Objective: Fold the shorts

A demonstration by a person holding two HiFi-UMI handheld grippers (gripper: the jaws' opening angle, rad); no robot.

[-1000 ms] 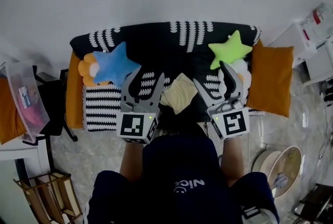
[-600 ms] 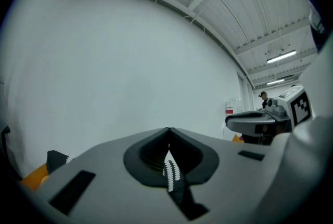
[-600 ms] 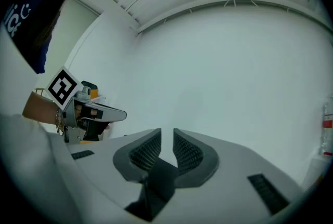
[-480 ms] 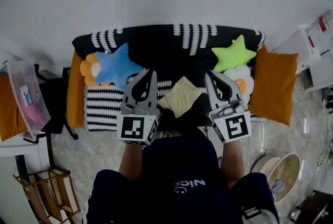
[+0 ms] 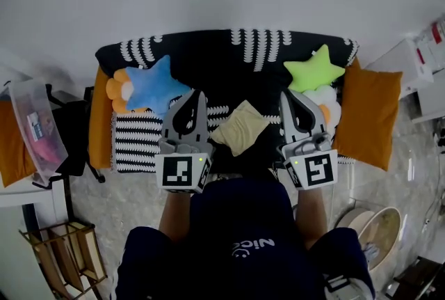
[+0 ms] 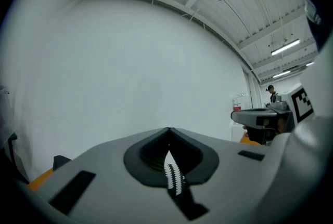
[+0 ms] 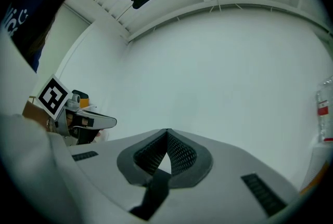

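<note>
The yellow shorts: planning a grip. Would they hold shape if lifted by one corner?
Probably not: the shorts look like thin cloth in a small folded bundle, so they would likely droop and unfold. They seem light. On the striped throw, a push might bunch them.

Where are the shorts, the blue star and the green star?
shorts (image 5: 240, 127): head view, middle of the folded cream cloth.
blue star (image 5: 154, 86): head view, centre of its body.
green star (image 5: 314, 70): head view, centre of its body.

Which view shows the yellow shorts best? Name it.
The head view: the shorts lie folded, fully visible, on the striped cover. The left and right gripper views face the wall and show no shorts.
</note>
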